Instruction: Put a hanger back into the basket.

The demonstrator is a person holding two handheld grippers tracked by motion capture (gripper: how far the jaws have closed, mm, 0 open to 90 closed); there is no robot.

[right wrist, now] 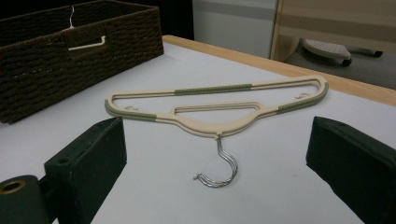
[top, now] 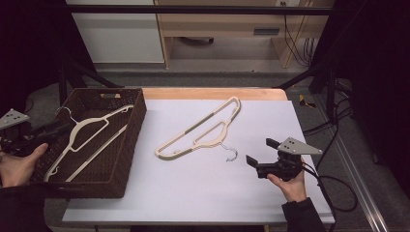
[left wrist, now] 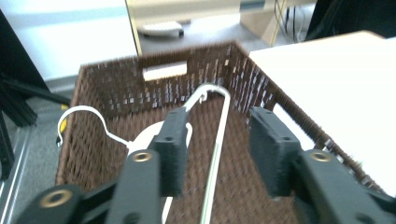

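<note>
Hanger (top: 200,131) flat on table; basket (top: 126,159) corner cropped.

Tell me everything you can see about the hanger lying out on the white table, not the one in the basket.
The hanger on the table is cream, plastic-looking, with grey-green grip strips on its shoulders and bar, small notch hooks near each end, and a doubled silver wire hook. It lies flat on the white tabletop, hook pointing toward the right gripper, whose open jaws sit short of it. Nothing else touches it; the brown woven basket stands apart to its left.
</note>
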